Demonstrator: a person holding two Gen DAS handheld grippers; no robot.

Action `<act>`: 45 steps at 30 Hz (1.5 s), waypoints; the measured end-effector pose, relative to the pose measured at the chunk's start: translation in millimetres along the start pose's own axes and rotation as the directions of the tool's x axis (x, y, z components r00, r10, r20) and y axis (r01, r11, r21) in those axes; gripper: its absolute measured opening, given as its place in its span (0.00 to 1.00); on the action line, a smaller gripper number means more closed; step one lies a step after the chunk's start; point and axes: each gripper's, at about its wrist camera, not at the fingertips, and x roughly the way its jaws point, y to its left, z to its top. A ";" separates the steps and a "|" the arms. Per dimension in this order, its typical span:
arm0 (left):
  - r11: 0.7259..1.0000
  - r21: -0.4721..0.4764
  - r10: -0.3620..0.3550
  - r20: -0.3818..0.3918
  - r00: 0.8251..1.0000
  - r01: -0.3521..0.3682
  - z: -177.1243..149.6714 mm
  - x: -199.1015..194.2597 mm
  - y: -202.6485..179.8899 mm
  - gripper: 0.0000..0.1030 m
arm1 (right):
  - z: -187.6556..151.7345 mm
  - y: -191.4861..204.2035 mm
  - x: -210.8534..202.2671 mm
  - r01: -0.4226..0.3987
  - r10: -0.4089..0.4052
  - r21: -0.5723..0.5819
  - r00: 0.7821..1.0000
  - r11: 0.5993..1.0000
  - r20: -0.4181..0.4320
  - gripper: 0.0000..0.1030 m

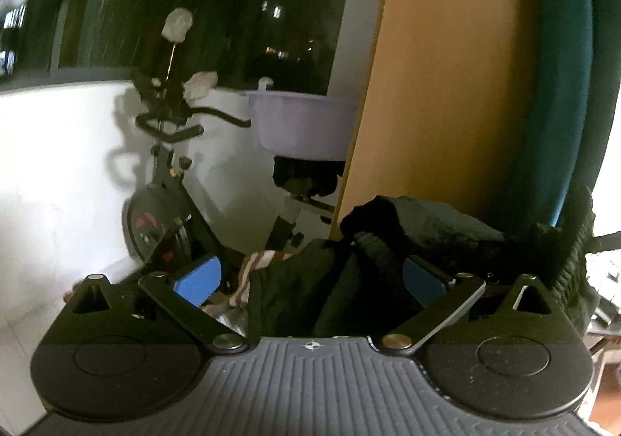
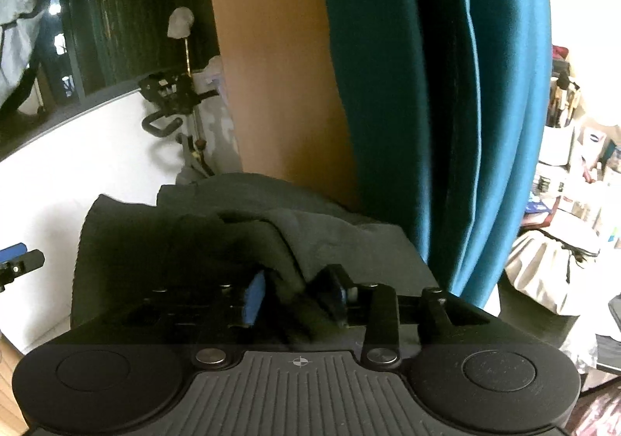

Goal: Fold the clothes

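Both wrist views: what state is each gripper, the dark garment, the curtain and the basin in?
Left gripper: open, dark cloth lying between its fingers.
Right gripper: shut on the dark garment.
Dark garment: lifted, bunched, not folded flat.
Curtain: hanging, gathered in folds.
Basin: upright on the exercise bike seat; contents not visible.

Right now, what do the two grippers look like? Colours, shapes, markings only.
Both alike: black bodies with two round caps, grey ribbed centre plate bearing a small crosshair mark, silver pivot bolts, black linkage arms, blue ribbed pads. Left gripper; right gripper. No cables or sleeves visible.
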 end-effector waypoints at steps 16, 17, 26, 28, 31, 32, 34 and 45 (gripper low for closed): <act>0.995 -0.045 0.089 0.081 0.993 -0.086 22.9 -51.7 -21.6 0.99 | 30.2 -37.8 -105.3 -0.056 0.072 -0.075 0.972 0.996 0.222 0.46; 0.994 -0.050 0.099 0.090 0.991 -0.095 23.9 -56.5 -26.7 0.99 | 32.6 -40.4 -112.2 -0.060 0.078 -0.082 0.968 0.995 0.237 0.46; 0.986 0.042 0.157 0.117 0.981 -0.163 22.8 -89.1 -83.5 0.99 | 41.8 -86.0 -163.5 -0.108 0.167 -0.198 0.936 0.974 0.311 0.64; 0.980 0.081 0.173 0.102 0.980 -0.182 16.3 -91.4 -93.1 0.99 | 28.8 -88.9 -156.2 -0.114 0.182 -0.242 0.942 0.964 0.281 0.64; 0.973 0.111 0.196 0.066 0.978 -0.203 6.6 -88.8 -96.2 0.99 | 6.9 -87.0 -140.8 -0.131 0.208 -0.299 0.948 0.945 0.242 0.65; 0.973 0.112 0.198 0.057 0.979 -0.203 5.0 -88.0 -94.6 0.99 | -0.9 -83.3 -133.6 -0.140 0.221 -0.323 0.947 0.936 0.232 0.68; 0.974 0.109 0.197 0.039 0.980 -0.200 3.4 -86.1 -89.2 0.99 | -13.4 -72.9 -121.8 -0.148 0.243 -0.379 0.946 0.914 0.215 0.73; 0.978 0.190 0.109 -0.093 0.990 -0.090 -44.4 -34.6 -63.3 0.99 | -94.2 20.5 -67.6 -0.020 0.183 -0.723 0.972 0.690 0.148 0.99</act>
